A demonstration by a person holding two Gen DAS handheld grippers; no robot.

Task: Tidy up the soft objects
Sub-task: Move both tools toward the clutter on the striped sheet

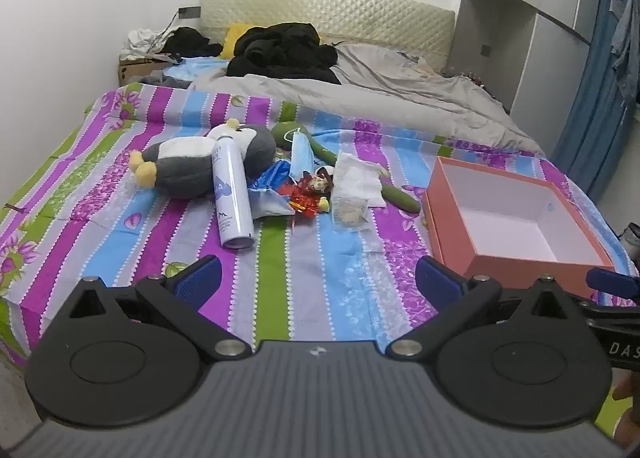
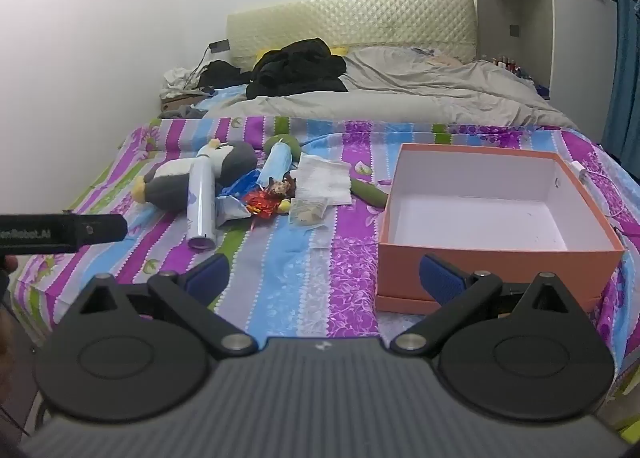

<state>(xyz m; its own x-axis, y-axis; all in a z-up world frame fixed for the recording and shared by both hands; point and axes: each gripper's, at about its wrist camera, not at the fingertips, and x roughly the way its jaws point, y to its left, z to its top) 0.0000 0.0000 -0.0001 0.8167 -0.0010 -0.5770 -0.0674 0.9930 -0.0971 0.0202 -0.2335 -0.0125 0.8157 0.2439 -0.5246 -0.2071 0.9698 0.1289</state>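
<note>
Both tools sit at the near foot of the bed point(image 1: 304, 258): the left hand-held gripper point(image 1: 318, 278) has its blue pads spread wide with nothing between them, and the right hand-held gripper point(image 2: 324, 276) is likewise spread and empty, its right pad just in front of the orange box point(image 2: 496, 266). That box, open-topped and on the striped sheet to the right, holds nothing that can be seen; its white floor is bare. Beyond the bare stripes lies the pile to be sorted, well apart from both tools. Nearest in it is a white spray can point(image 1: 232, 193), lying lengthwise and resting against the grey-and-white penguin plush point(image 1: 192, 165). Here is the main risk, in my judgement: pulling the plush away would probably set the can rolling toward the bed edge, and a wide closing grip could take the hard can along with the soft toy. Beside these sit a blue wrapper point(image 1: 272, 185), shiny red foil point(image 1: 304, 193), a small clear packet point(image 1: 350, 213) and a folded white cloth point(image 1: 356, 173); thin, limp pieces like these may slip from the pads or drag neighbours with them. A face mask point(image 1: 300, 153) is draped over a green plush point(image 1: 316, 145), so its loop may snag. Farther back lie a grey duvet point(image 1: 400, 93) and dark clothes point(image 1: 284, 49).
</note>
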